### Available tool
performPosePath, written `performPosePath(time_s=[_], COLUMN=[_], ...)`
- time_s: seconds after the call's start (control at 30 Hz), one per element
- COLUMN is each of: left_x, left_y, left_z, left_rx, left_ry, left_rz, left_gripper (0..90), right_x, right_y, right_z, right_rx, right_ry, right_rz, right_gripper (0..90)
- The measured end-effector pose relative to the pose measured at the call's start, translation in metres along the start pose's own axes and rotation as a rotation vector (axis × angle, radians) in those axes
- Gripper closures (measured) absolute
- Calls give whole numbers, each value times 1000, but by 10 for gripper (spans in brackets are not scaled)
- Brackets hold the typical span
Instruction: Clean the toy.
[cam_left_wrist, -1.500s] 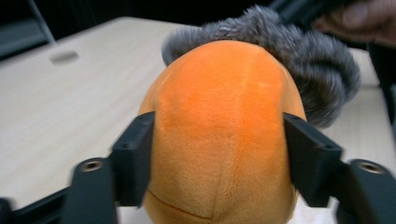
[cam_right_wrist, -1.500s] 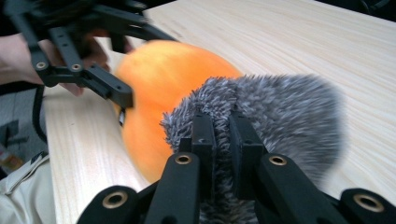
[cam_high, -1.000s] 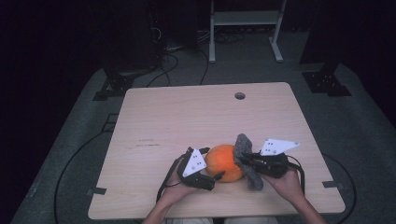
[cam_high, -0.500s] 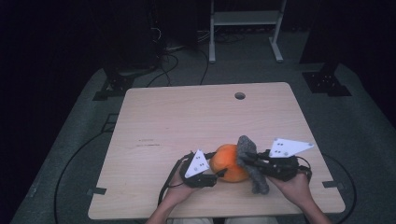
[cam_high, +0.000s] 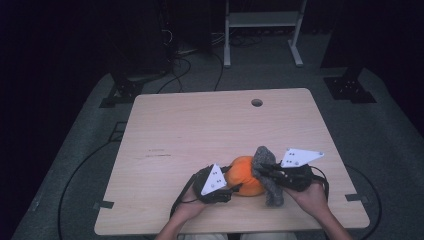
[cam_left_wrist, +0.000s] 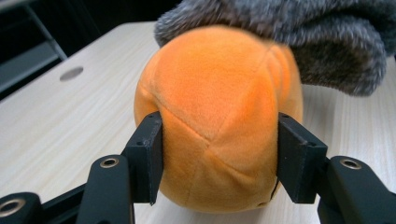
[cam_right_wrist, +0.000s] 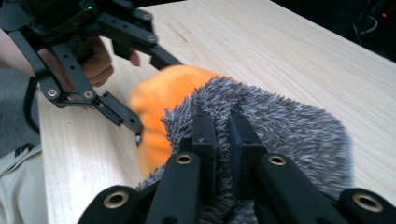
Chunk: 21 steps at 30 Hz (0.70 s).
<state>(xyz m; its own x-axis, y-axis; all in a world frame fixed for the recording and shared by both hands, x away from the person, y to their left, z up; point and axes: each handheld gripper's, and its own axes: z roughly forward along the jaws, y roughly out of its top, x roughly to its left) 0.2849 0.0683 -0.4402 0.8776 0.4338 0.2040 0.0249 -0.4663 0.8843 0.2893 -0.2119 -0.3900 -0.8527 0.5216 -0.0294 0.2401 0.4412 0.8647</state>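
Observation:
An orange plush ball (cam_high: 243, 175) lies near the table's front edge. My left gripper (cam_high: 229, 189) has just been closing, and its pads (cam_left_wrist: 150, 156) now press the orange plush ball (cam_left_wrist: 217, 116) from both sides. A grey fuzzy cloth (cam_high: 268, 177) drapes over the ball's right side. My right gripper (cam_high: 265, 172) is shut on a fold of that grey fuzzy cloth (cam_right_wrist: 285, 128), with its jaws almost together. In the right gripper view the left gripper (cam_right_wrist: 149, 91) straddles the orange ball (cam_right_wrist: 163, 98).
The wooden table (cam_high: 200, 135) has a round hole (cam_high: 257, 102) near its far edge. A metal stand (cam_high: 260, 30) and cables lie on the dark floor beyond the table. The person's hands come in at the table's front edge.
The left jaws have closed onto the orange ball. The right gripper has lifted the grey cloth slightly, and more of it now hangs over the ball's right side.

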Motion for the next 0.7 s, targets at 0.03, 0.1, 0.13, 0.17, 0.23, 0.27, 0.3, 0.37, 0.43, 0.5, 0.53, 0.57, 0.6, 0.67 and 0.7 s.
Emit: performPosePath(time_s=[0.03, 0.1, 0.13, 0.17, 0.23, 0.27, 0.3, 0.37, 0.43, 0.5, 0.53, 0.57, 0.6, 0.67, 0.7], left_x=[4, 11, 16, 16, 21, 22, 22, 23, 23, 23, 22, 22, 21, 20, 20], left_y=[-4, -8, -6, -6, -3, -2, -2, -5, -10, -12, -15, -15, -14, -15, -16], left_z=[-1, -3, -4, -4, -9, -12, -13, -13, -14, -16, -16, -16, -16, -18, -18], left_rx=[3, 3, 0, 0, -63, -96, -101, -49, -32, -3, 8, 8, 17, 33, 36], left_ry=[-1, -20, -42, -42, -66, -72, -63, -53, -60, -61, -75, -75, -73, -74, -75], left_rz=[-25, -77, -141, -141, -209, -220, -208, -195, -199, -190, -190, -190, -179, -171, -174], left_gripper=[412, 381, 236, 168, 136, 175, 175, 285, 292, 306, 318, 326, 328, 333, 337], right_x=[-3, -6, -1, 3, 6, 12, 12, 18, 16, 14, 9, 9, 6, 3, 1], right_y=[-2, -6, -5, -3, -1, 4, 4, 7, 5, -2, -12, -12, -19, -24, -26], right_z=[0, 3, 10, 14, 18, 25, 25, 29, 28, 24, 20, 20, 16, 11, 10], right_rx=[-2, -7, -12, -12, -15, -23, -23, -19, -17, -13, -5, -5, 10, 38, 58], right_ry=[-3, 19, 26, 24, 39, 75, 75, 65, 73, 57, 58, 58, 45, 21, 14], right_rz=[19, 63, 60, 52, 47, 39, 39, 2, 9, 13, 45, 45, 54, 52, 64], right_gripper=[820, 819, 819, 819, 819, 819, 819, 819, 819, 820, 819, 819, 819, 818, 818])
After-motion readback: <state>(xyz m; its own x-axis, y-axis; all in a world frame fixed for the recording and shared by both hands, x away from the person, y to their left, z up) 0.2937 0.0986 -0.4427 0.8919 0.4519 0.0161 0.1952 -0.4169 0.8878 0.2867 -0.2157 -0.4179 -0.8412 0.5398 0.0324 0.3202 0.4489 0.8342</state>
